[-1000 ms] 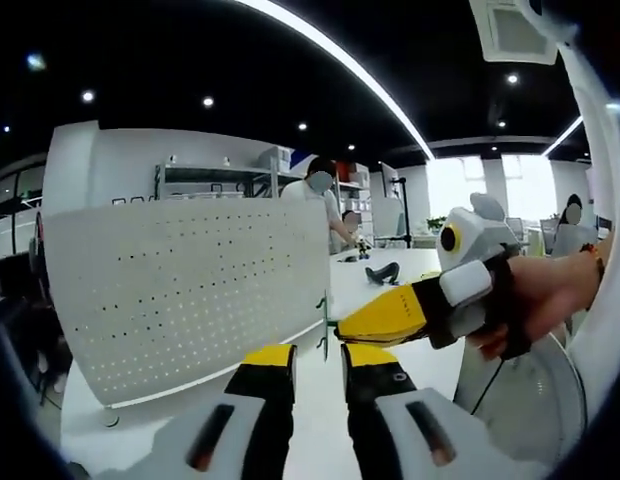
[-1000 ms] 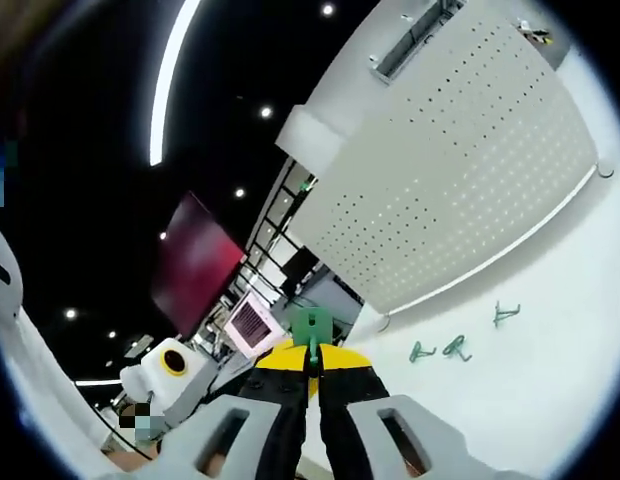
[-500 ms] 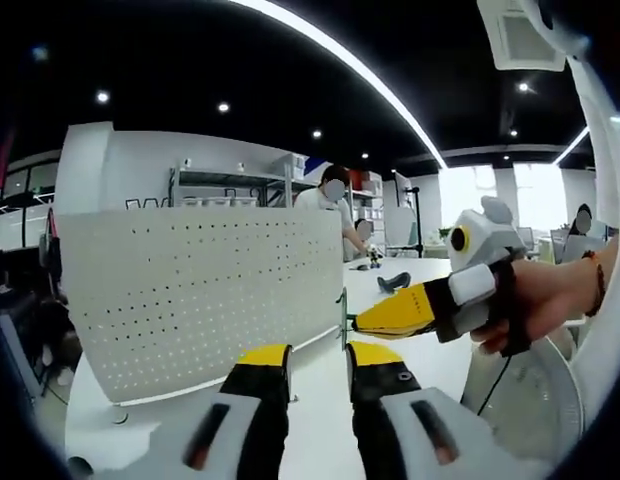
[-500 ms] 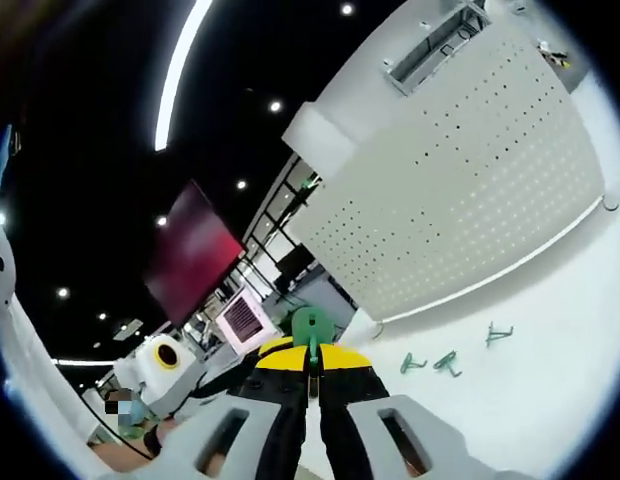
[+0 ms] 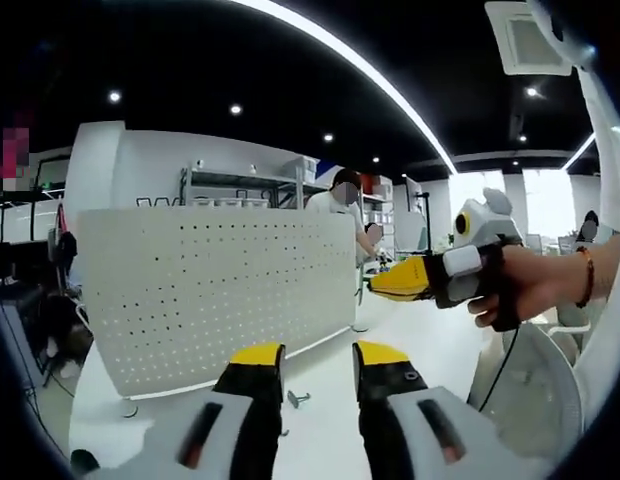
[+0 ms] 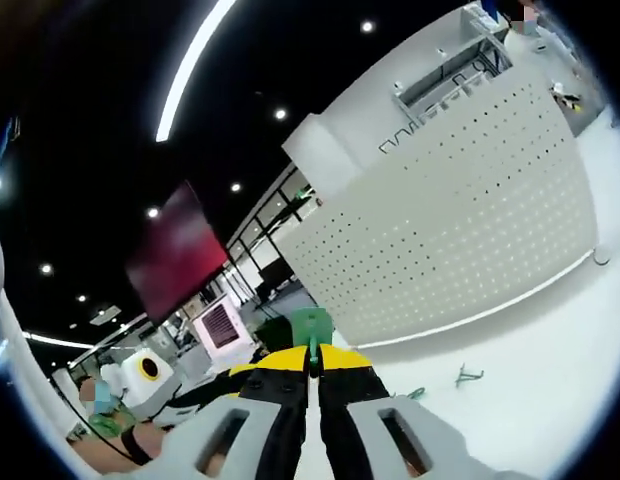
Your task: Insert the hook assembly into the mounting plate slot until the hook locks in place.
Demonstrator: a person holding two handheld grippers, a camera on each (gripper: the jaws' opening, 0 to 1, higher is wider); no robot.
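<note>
The white perforated mounting plate [image 5: 220,300] stands upright on the white table [image 5: 320,440]. My left gripper [image 5: 318,358] is open below it with nothing between its yellow-tipped jaws. My right gripper [image 5: 390,283], held by a hand [image 5: 530,290], hangs by the plate's right edge. It is shut on a small green hook [image 6: 312,325], which sticks up from the closed jaws of the right gripper [image 6: 315,356]. In the right gripper view the plate [image 6: 450,240] leans across the upper right, apart from the hook. The hook's lower part is hidden between the jaws.
Loose green hooks [image 6: 468,376] lie on the table in front of the plate, one [image 5: 298,399] close to my left jaws. A round white fan guard [image 5: 535,400] stands at the right. People sit at desks behind the plate, and shelving lines the far wall.
In the left gripper view the right gripper has risen and moved away from my left jaws toward the plate's right edge. The left jaws stand a little wider. Both cameras have shifted.
</note>
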